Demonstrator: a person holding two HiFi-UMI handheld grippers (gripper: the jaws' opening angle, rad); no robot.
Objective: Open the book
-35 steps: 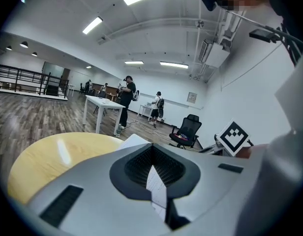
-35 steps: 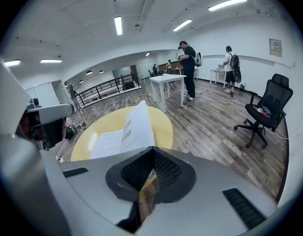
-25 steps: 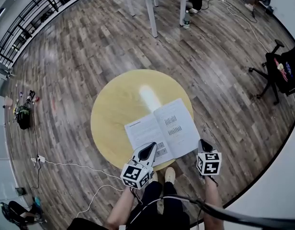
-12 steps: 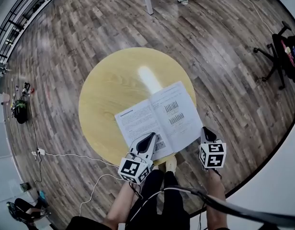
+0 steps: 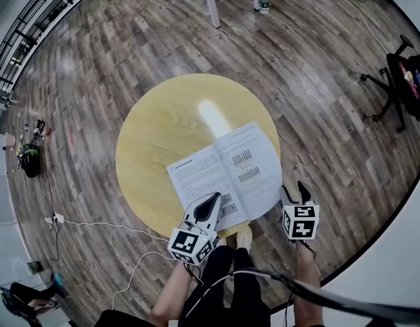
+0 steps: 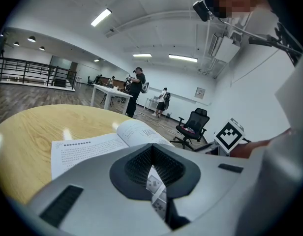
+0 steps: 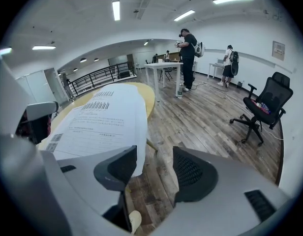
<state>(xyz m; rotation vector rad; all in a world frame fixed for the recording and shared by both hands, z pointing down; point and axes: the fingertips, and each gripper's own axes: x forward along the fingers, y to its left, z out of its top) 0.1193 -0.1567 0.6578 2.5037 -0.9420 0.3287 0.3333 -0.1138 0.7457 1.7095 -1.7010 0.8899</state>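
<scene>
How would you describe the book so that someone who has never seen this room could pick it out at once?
Find the round yellow table in the middle of the wood floor. On its near side lies the book, spread open. It is the only thing on the tabletop: white pages of black print, with bar patterns on the right page.
</scene>
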